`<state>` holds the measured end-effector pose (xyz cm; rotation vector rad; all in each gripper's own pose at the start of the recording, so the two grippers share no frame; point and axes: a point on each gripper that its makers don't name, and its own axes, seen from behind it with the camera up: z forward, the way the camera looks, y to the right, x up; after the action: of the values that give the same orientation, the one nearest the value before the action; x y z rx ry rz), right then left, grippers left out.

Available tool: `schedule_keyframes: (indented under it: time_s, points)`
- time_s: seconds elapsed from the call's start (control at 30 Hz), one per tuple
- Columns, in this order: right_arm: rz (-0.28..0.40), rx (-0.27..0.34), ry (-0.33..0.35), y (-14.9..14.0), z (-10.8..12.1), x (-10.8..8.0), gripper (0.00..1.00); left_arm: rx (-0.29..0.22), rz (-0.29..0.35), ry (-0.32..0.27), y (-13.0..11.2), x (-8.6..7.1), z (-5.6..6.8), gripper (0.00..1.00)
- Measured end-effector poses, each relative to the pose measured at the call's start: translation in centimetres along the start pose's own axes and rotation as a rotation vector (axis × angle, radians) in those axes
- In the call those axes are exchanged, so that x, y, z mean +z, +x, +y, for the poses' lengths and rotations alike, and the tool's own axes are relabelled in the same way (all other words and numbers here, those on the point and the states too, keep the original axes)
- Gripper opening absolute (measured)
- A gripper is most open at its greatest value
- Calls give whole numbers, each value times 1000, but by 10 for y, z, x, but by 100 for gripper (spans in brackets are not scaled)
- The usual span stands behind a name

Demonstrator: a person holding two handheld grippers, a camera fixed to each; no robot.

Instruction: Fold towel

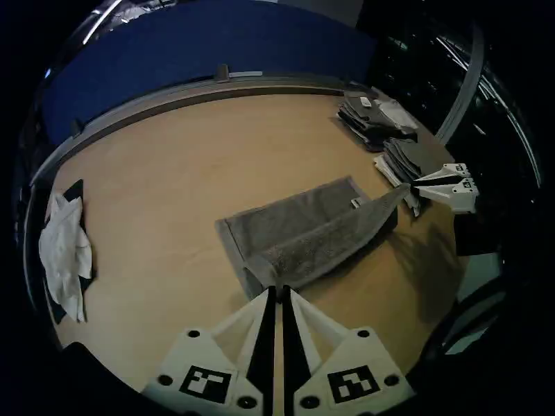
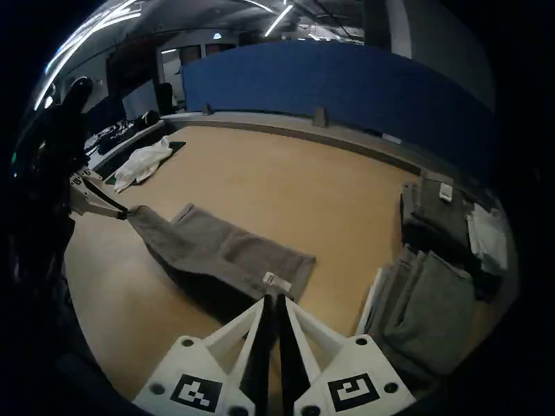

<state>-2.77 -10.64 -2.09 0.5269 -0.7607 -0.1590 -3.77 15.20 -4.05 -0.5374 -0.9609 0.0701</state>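
A grey towel (image 1: 305, 225) lies on the wooden table (image 1: 173, 159), with one long edge raised off the surface and stretched between the two grippers. My left gripper (image 1: 279, 290) is shut on the towel's near corner. My right gripper (image 1: 414, 186) pinches the opposite corner of that edge at the far right. In the right gripper view the same towel (image 2: 222, 253) runs from my right gripper (image 2: 275, 299), shut on a corner beside a small white label, to the left gripper (image 2: 123, 213) at the far left. The rest of the towel rests flat on the table.
Stacks of folded grey towels (image 1: 378, 114) (image 2: 444, 222) sit near the table's edge beside the right gripper, with another stack (image 2: 430, 305) closer. A crumpled white cloth (image 1: 66, 253) (image 2: 142, 163) lies at the other end. A blue partition (image 1: 208, 48) backs the table.
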Motion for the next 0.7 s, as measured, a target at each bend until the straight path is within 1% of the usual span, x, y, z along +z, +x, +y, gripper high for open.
schedule_keyframes:
  time_s: [0.2,0.47,0.7]
  points:
    - [-18,14,-8,3,7,16,6,-11,-10,8,3,13,-7,6]
    - [-43,30,-25,3,15,37,6,-47,-14,14,10,30,-20,6]
    - [-69,34,-35,1,18,52,6,-48,-25,26,12,44,-30,6]
